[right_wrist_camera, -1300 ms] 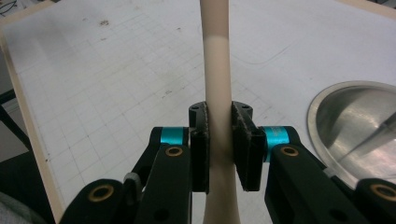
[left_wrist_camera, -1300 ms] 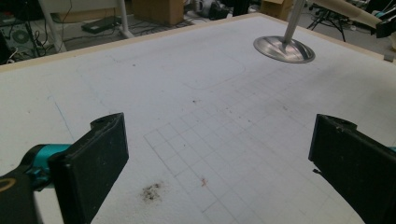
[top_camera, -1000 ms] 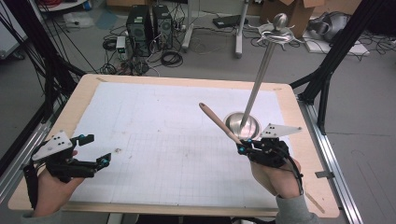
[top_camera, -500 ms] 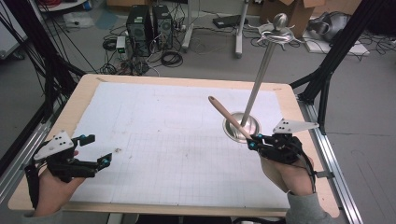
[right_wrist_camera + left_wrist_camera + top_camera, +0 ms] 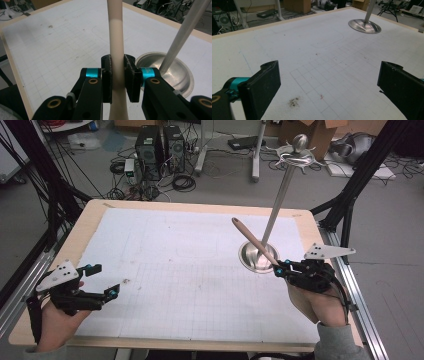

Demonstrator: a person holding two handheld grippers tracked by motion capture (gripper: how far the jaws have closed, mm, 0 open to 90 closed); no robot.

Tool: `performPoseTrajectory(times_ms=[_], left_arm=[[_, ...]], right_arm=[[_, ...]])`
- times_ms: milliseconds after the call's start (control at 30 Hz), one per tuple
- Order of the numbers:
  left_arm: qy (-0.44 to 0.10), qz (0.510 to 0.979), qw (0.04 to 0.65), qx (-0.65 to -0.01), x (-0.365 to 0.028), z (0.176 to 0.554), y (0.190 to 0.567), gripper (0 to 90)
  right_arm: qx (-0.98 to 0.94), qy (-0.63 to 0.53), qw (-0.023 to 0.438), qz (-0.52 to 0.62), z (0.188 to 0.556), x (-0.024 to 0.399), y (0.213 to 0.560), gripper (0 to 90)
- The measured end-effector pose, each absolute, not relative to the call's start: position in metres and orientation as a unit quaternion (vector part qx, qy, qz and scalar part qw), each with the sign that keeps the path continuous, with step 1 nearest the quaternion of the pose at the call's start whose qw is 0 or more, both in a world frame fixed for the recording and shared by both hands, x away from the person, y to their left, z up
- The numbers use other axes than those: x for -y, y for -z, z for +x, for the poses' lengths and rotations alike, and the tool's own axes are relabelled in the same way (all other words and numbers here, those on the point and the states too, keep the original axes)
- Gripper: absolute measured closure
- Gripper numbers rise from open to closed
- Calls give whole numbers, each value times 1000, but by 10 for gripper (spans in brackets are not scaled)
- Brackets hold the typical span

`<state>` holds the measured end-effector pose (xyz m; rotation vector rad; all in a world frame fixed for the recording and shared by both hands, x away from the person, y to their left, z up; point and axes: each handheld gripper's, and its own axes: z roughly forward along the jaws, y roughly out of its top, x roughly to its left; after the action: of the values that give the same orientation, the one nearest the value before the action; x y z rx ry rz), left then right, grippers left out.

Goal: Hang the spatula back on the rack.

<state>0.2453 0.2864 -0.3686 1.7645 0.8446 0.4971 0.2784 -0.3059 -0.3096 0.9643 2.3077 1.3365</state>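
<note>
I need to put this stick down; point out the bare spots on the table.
The white grid mat is bare from the open left gripper across to the metal stand's round base. It is crowded at the right, where the right gripper clamps the wooden stick beside the stand's pole.

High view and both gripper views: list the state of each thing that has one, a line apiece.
Left gripper: open, empty, held just above the table.
Right gripper: shut on the beige wooden handle.
Beige wooden handle: lifted off the table, tilted.
Tall silver metal stand: upright on its round base.
</note>
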Motion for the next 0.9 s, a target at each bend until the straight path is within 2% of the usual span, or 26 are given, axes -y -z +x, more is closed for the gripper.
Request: performPoseTrajectory(times_ms=[900], left_arm=[[-202, 731, 551, -350, -285, 247, 368, 52]], right_arm=[[-770, -498, 177, 359, 271, 349, 295, 788]])
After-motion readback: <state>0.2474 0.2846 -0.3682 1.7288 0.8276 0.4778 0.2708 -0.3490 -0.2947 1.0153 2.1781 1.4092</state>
